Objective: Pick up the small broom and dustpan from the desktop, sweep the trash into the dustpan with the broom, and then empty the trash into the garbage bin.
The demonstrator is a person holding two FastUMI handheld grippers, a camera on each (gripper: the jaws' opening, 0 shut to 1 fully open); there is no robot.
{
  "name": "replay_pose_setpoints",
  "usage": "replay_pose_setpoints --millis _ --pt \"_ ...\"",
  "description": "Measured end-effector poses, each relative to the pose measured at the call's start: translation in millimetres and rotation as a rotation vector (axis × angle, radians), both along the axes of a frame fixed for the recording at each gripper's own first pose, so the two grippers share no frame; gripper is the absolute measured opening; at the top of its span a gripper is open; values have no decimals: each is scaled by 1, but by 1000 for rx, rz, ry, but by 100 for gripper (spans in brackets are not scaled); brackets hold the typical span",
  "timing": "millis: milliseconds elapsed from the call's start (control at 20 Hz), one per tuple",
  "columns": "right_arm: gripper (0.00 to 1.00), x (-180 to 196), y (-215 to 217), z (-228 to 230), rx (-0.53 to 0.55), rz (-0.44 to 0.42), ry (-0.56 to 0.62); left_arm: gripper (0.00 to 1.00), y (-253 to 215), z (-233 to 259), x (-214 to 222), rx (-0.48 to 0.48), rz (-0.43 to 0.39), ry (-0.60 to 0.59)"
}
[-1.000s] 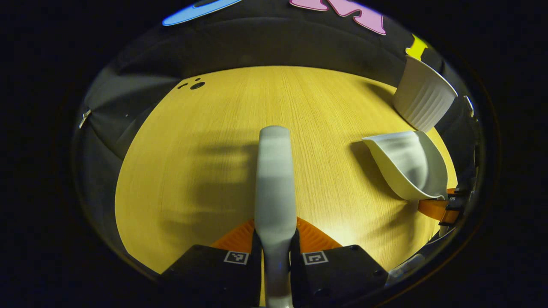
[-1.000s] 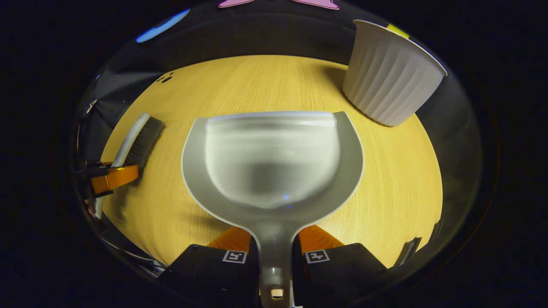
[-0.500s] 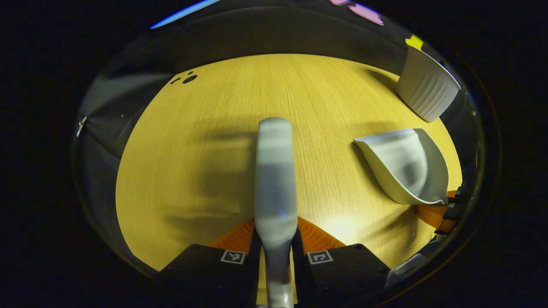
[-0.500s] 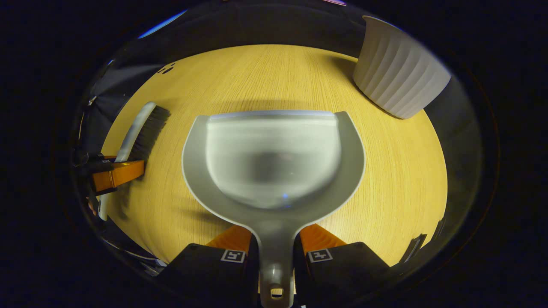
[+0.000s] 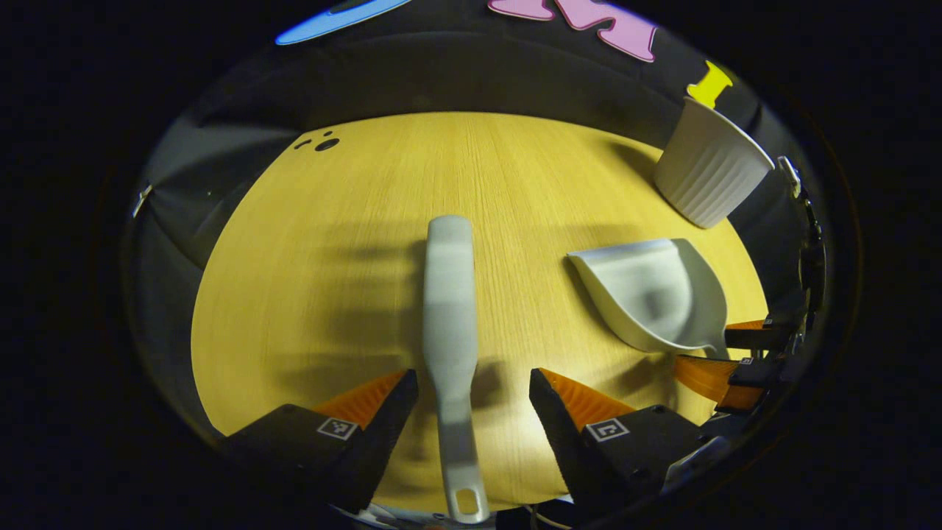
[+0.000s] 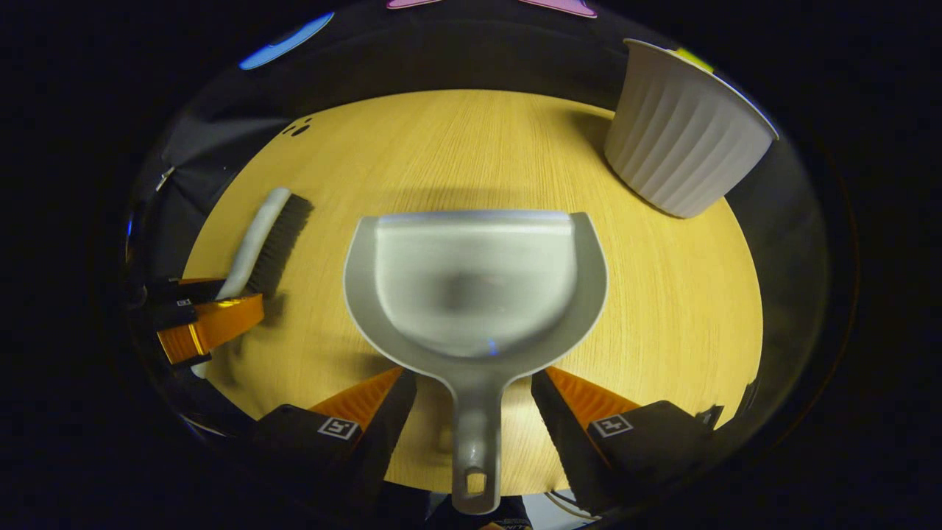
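On the yellow wooden desktop lie the grey plastic broom and grey plastic dustpan; left gripper and right gripper both gape wide, gripping nothing.

Round wooden tabletop, light yellow grain, dark holes near far edge. Lying on it: small broom, pale handle toward camera, black bristles seen in right gripper view; grey dustpan, mouth facing away, well apart from broom; white ribbed bin standing at far right rim.
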State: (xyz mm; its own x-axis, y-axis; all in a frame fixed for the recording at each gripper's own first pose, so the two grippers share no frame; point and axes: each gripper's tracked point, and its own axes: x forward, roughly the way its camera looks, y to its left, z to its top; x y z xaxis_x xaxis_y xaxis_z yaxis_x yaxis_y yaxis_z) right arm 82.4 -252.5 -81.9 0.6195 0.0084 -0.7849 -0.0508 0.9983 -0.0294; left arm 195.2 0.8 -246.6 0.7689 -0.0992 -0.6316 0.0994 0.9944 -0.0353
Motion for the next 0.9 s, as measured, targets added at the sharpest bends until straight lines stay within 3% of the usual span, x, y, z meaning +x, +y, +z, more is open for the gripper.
replay_pose_setpoints --millis 300,600,700,900 --pt "98 -9 -13 71 14 -26 -219 96 -1 79 -44 -12 35 -252" --pt "98 -29 -8 141 4 11 -464 96 -4 150 -109 -24 112 -567" --pt "98 -40 1 159 38 15 -543 96 -1 162 -132 -7 138 -656" --pt "99 -68 26 171 115 71 -650 96 -4 165 -164 32 163 -724"
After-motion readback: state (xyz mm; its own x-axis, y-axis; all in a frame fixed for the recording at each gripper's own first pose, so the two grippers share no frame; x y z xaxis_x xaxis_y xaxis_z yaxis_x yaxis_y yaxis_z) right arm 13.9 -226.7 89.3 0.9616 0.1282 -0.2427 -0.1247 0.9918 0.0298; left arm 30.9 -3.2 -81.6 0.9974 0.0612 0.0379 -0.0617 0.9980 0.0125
